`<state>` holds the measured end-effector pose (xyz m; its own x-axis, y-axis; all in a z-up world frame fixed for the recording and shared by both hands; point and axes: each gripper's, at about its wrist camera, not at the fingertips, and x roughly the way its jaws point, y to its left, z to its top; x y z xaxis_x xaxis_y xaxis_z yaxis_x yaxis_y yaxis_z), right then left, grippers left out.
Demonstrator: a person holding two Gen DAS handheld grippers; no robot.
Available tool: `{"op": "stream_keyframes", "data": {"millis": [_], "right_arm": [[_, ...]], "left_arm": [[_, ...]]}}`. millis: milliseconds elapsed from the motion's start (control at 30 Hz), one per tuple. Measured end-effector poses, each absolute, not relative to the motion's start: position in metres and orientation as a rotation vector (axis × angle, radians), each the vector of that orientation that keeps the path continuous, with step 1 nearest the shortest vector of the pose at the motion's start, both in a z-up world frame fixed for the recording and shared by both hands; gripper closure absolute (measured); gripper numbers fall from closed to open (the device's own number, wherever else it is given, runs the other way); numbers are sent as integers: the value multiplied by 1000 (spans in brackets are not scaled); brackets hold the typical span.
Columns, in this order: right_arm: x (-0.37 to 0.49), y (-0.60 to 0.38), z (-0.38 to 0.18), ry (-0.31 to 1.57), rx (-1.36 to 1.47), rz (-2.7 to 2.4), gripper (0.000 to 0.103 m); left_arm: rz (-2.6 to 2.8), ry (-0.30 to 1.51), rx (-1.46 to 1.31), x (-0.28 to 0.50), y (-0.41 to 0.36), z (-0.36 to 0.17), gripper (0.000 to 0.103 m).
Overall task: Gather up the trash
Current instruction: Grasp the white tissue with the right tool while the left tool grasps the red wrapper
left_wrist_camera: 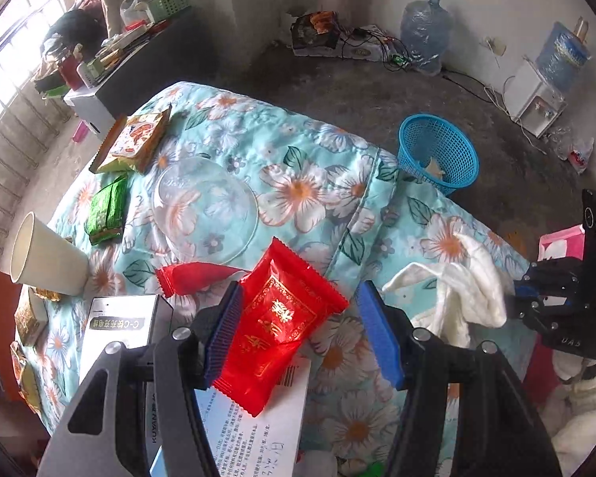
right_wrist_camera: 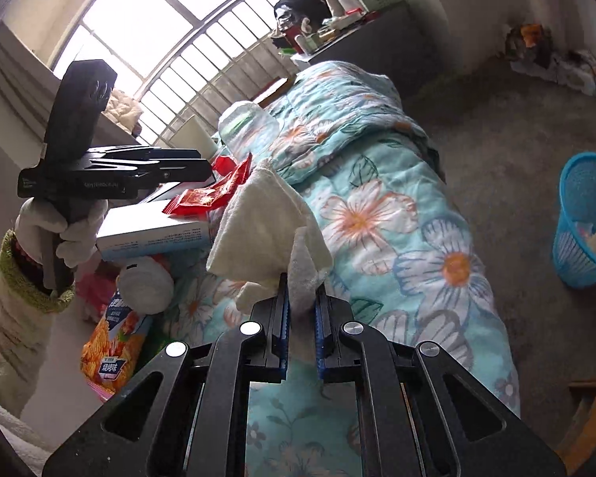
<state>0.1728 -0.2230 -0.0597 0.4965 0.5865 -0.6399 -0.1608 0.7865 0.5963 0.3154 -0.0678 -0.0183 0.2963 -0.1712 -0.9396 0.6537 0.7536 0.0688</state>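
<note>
**Two grippers busy, one basket waiting on the floor**

Two pieces of trash are in play at this moment. The largest thing is the flowered quilt (left_wrist_camera: 306, 167), which lies under both tools and carries all the clutter. Beyond its far edge, ahead and to the right of the left gripper (left_wrist_camera: 298, 318), the blue basket (left_wrist_camera: 437, 155) stands on the floor with some paper already inside.

The white tissue (right_wrist_camera: 266, 218) is the bigger piece. The right gripper (right_wrist_camera: 300, 306) has its blue pads pressed together on one thin corner of it, and the rest stands loose above the jaws. I think this hold is weak: the pinch takes only a small tip, so a quick swing toward the basket could tear the tissue or let it slip onto the floor.

The clear plastic lid (left_wrist_camera: 206, 206) lies further ahead of the left gripper, untouched.

The red wrapper (left_wrist_camera: 282, 318) is smaller. It lies between the wide-apart fingers of the left gripper, touching the left pad, with a gap to the right pad. It rests partly on a printed paper sheet (left_wrist_camera: 258, 417), beside a white box (left_wrist_camera: 123, 330). If the jaws close low, they may catch the sheet too, or the slippery foil may slide out sideways. A second red wrapper (left_wrist_camera: 190, 276) lies just ahead to the left and could be pushed away.
</note>
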Motion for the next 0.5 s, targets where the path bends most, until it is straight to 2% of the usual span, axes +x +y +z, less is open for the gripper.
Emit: {"op": "stream_keyframes", "data": {"millis": [267, 333, 500], "right_arm": [[169, -233, -68, 943, 592, 474, 94], [169, -233, -68, 939, 588, 474, 94], [167, -237, -69, 928, 600, 473, 94]], "left_arm": [[-523, 1165, 898, 295, -102, -57, 45], [-493, 1166, 991, 292, -105, -69, 52], [-479, 1159, 1066, 289, -105, -76, 78]]}}
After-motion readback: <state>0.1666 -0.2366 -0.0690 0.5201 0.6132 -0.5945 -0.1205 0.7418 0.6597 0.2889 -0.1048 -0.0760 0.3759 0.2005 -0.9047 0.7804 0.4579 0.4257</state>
